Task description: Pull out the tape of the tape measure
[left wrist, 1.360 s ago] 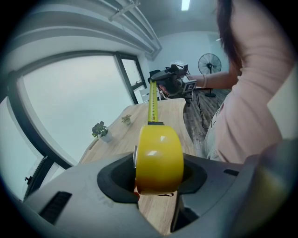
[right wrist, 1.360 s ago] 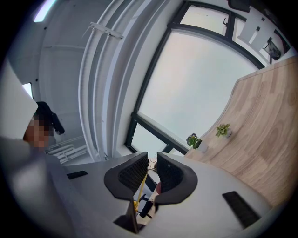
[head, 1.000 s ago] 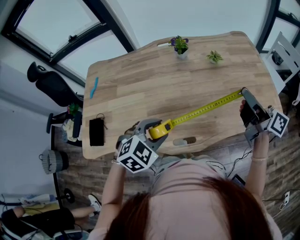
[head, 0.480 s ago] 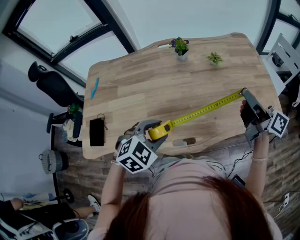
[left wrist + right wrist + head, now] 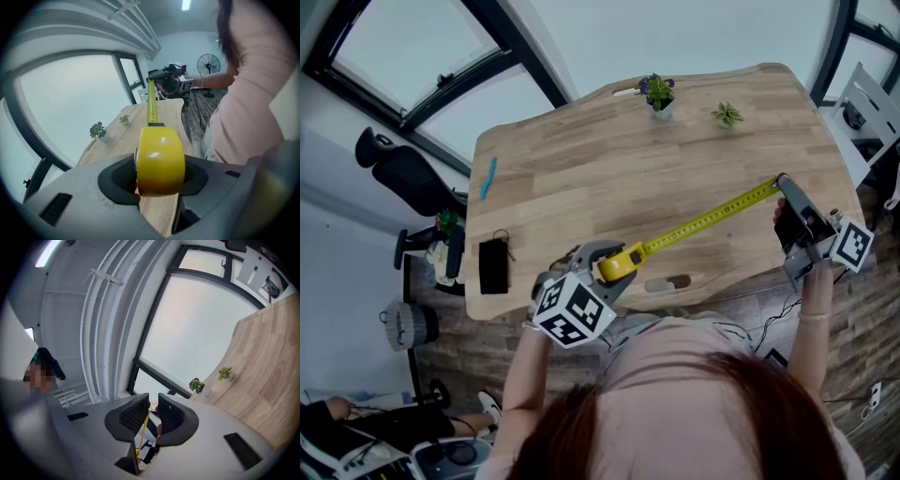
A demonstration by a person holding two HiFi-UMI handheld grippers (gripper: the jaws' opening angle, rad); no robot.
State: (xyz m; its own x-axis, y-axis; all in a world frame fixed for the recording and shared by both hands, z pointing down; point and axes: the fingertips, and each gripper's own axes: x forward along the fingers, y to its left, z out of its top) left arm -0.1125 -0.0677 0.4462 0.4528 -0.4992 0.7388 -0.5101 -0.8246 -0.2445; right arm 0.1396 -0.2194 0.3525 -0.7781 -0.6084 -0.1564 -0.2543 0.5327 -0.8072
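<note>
At the tape measure case (image 5: 161, 157), held above the surface (image 5: 581, 169), left gripper (image 5: 159, 180) fingers clamp its sides. Well right of the case, right gripper (image 5: 151, 406) fingers pinch the tape (image 5: 708, 220) end. Risk: thin tape slips that pinch and whips back; long span could buckle.

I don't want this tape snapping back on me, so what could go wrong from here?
1. The right tool pinches only the thin end of the tape; a slip would likely let it whip back toward the case.
2. The left tool grips the case's rounded sides; it could twist out under the pull.
</note>
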